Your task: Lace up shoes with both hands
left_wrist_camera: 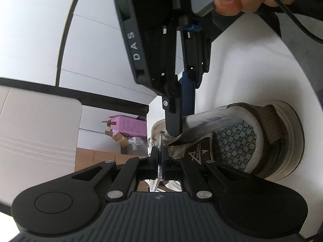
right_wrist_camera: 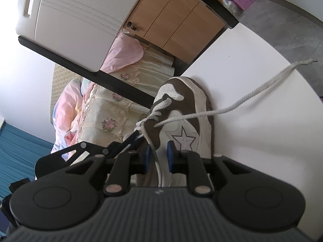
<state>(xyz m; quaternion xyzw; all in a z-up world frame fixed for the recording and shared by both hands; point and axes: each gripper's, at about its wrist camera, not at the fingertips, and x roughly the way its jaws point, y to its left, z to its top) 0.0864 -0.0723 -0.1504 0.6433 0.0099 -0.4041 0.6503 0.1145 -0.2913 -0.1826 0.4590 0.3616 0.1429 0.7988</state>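
While the left hand-held gripper [left_wrist_camera: 159, 162] pinches the shoelace [left_wrist_camera: 159, 159] mid-threading, the right hand-held gripper [right_wrist_camera: 158, 156] straddles the sneaker [right_wrist_camera: 181, 109] collar half-open, so next comes pulling slack through

1. Shoe [right_wrist_camera: 181, 109] lies on the surface [right_wrist_camera: 262, 121], toe toward 12 o'clock in the right wrist view.
2. Lace [right_wrist_camera: 242, 102] trails across the surface toward 2 o'clock.
3. Bed [right_wrist_camera: 113, 100] sits beyond the surface, at 10 o'clock.

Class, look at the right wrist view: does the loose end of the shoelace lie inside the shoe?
No. The loose end of the shoelace trails out across the white table, away from the shoe.
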